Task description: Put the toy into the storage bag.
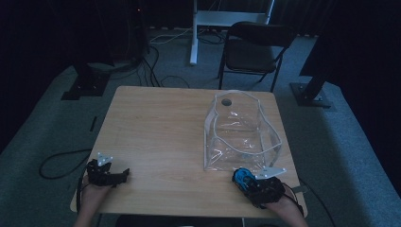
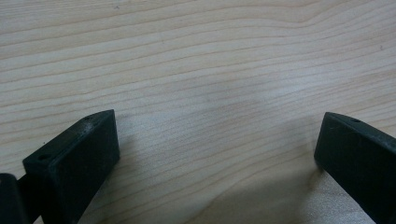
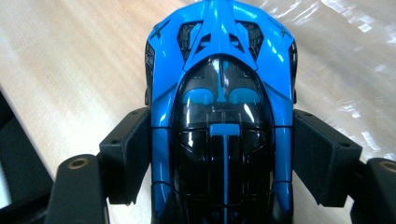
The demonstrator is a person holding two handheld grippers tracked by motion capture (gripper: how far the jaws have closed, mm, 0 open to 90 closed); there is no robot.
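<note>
A blue and black toy car (image 3: 222, 112) sits between the jaws of my right gripper (image 3: 222, 158), whose pads press on both of its sides. In the high view the right gripper (image 1: 246, 178) holds the blue toy car (image 1: 242, 176) at the table's front right, just in front of a clear plastic bag (image 1: 239, 132). My left gripper (image 1: 124, 174) rests at the front left of the wooden table (image 1: 161, 127). Its jaws stand wide apart over bare wood, with nothing between them (image 2: 217, 154).
The clear plastic bag stands open on the right half of the table, its crinkled wall (image 3: 355, 56) just past the car. A black chair (image 1: 253, 52) and a white desk leg (image 1: 194, 38) stand behind the table. Cables (image 1: 61, 163) lie on the carpet.
</note>
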